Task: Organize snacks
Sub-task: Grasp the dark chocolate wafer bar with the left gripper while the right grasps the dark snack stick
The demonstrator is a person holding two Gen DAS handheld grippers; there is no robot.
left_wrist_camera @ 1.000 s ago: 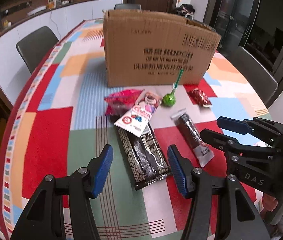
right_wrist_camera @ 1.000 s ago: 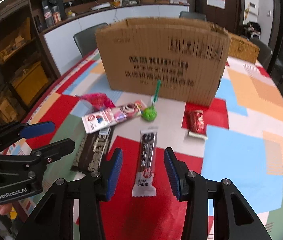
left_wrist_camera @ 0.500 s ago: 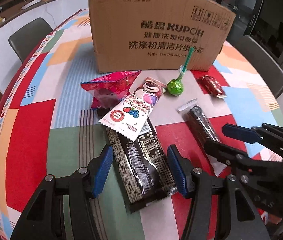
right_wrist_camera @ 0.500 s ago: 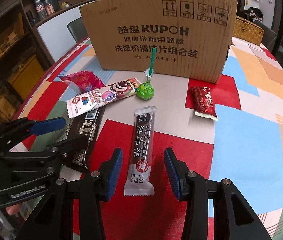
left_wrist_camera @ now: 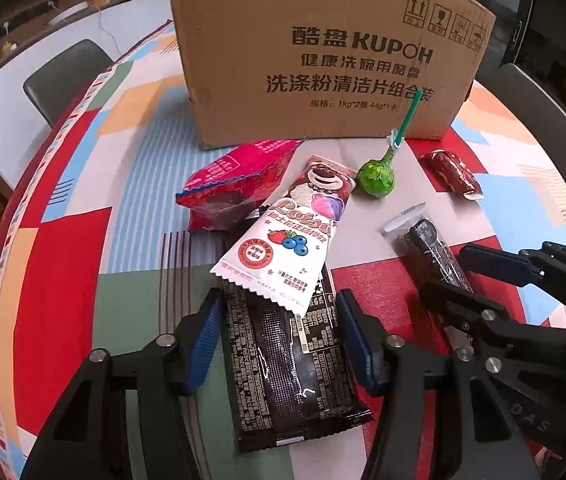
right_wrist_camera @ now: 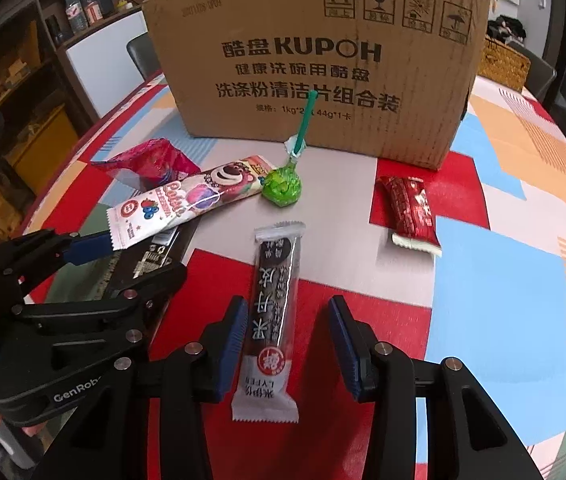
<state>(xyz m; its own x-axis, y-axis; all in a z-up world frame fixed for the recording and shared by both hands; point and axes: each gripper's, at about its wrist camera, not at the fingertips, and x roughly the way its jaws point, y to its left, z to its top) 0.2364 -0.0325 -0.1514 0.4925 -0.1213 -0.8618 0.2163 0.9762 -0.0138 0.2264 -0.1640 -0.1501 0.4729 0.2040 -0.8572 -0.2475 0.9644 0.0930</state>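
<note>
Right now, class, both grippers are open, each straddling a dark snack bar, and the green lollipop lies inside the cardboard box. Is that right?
Not quite: the green lollipop lies on the table in front of the cardboard box, as the right wrist view shows. The rest holds.

Our left gripper [left_wrist_camera: 279, 336] is held low over the surface with its jaws spread wide, blue pads facing each other. Our right gripper [right_wrist_camera: 285, 344] sits just beside it, equally low, jaws likewise parted and gripping nothing. Both point forward, side by side, the fingers of each visible in the other's view.
</note>
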